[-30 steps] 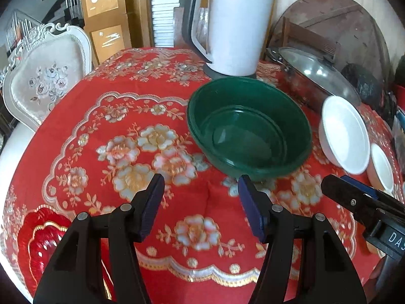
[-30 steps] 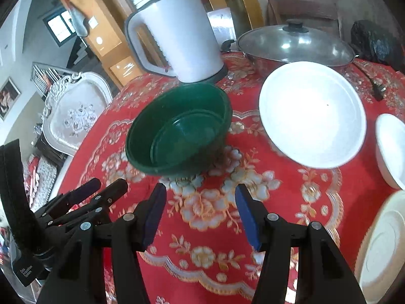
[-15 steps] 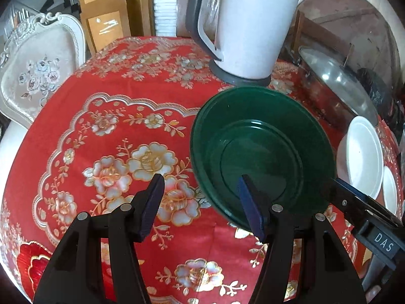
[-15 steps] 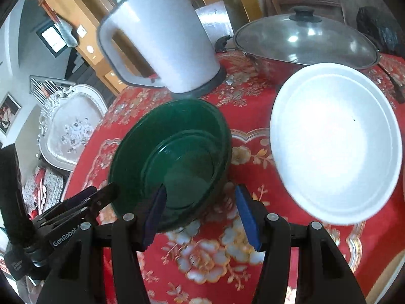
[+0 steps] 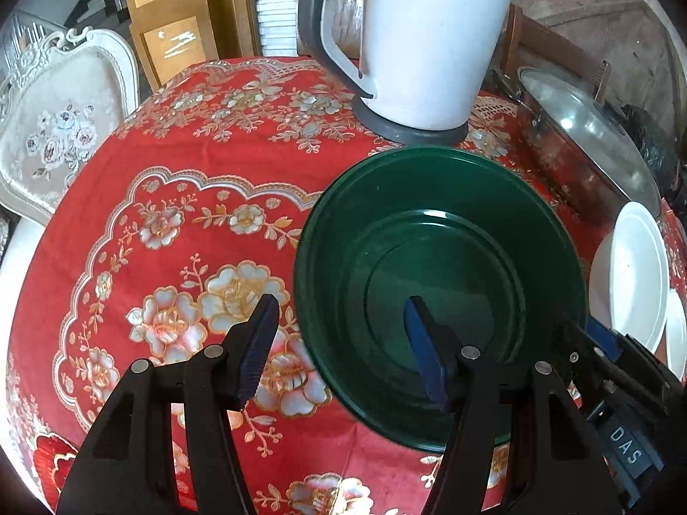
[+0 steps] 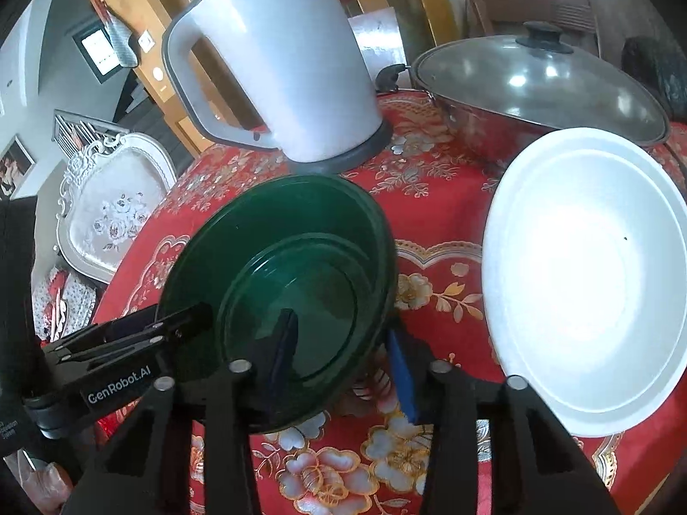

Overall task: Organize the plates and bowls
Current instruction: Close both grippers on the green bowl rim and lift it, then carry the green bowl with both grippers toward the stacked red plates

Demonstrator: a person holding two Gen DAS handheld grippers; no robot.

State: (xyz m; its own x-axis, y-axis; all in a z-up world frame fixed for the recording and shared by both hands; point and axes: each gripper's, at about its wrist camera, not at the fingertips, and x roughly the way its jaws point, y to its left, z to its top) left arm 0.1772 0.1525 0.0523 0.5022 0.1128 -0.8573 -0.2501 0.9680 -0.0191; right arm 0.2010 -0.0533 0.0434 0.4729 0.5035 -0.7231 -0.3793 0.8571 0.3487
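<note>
The right tongs [image 6: 339,354] are closing astride the near wall of the round dark green plastic bowl [image 6: 292,257], one finger inside, one outside, pads not yet pressing. The left tongs [image 5: 339,347] stand about half apart astride the same bowl's opposite rim, gripping nothing. The bowl sits on the red floral-clothed tabletop [image 5: 180,197]; beyond it stands a white electric kettle [image 6: 275,73], and right of the right tongs lies a wide white bowl [image 6: 588,274]
</note>
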